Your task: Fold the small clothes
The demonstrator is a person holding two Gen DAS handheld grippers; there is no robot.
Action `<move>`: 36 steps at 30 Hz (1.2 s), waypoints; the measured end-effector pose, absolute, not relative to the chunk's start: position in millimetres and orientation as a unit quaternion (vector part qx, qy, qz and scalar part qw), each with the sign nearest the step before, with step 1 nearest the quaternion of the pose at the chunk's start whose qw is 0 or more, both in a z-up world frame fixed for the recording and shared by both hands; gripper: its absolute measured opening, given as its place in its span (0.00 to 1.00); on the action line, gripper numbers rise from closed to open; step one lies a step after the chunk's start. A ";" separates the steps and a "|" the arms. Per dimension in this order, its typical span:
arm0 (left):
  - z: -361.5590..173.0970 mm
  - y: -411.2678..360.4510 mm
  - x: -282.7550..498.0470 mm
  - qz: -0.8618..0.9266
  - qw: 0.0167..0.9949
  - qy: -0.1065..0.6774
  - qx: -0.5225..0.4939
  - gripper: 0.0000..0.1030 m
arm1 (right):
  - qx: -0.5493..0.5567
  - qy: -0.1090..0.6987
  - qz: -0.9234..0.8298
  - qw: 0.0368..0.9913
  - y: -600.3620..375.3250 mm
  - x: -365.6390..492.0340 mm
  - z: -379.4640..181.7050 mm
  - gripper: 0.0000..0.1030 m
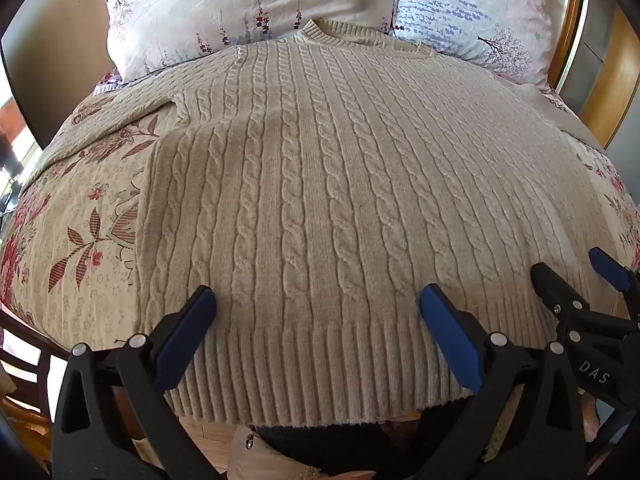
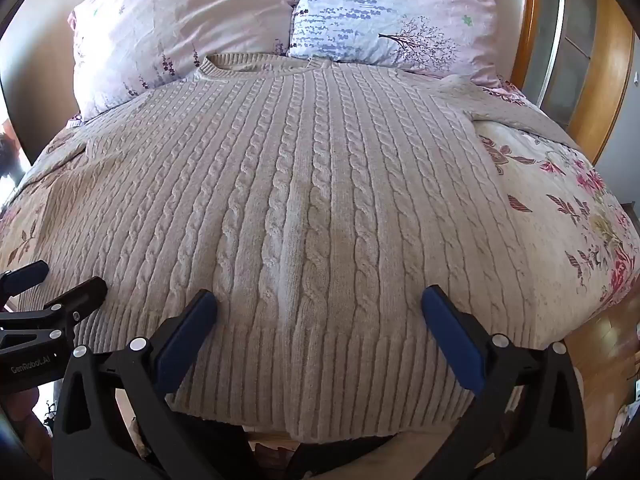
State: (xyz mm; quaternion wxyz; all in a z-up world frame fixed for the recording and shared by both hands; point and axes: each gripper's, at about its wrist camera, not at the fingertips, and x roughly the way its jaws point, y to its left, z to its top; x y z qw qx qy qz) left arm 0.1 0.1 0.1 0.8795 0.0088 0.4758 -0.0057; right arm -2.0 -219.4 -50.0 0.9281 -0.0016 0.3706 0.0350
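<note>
A beige cable-knit sweater (image 1: 320,184) lies flat on the bed, neck toward the pillows, ribbed hem hanging over the near edge; it also fills the right wrist view (image 2: 304,200). My left gripper (image 1: 318,308) is open, its blue pads hovering over the hem's left half. My right gripper (image 2: 320,308) is open over the hem's right half. The right gripper shows at the right edge of the left wrist view (image 1: 576,280). The left gripper shows at the left edge of the right wrist view (image 2: 60,284). Neither holds anything.
A floral bedspread (image 1: 88,208) covers the bed. Two pillows (image 1: 240,4) (image 2: 392,12) lie against the head of the bed, touching the sweater's collar. A wooden bed frame (image 2: 536,32) stands at the right. Wood floor (image 2: 600,340) shows below the bed edge.
</note>
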 end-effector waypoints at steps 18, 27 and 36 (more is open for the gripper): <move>0.3 0.1 -0.1 -0.005 0.881 0.473 0.010 0.98 | -0.001 0.370 0.035 0.928 -220.1 -2.7 -49.9 0.99; 0.3 0.0 -0.1 -0.005 0.882 0.472 0.010 0.98 | -0.001 0.369 0.035 0.929 -220.4 -3.5 -49.3 0.99; 0.4 0.0 -0.1 -0.005 0.882 0.471 0.010 0.98 | -0.001 0.368 0.035 0.929 -220.7 -4.1 -48.9 0.99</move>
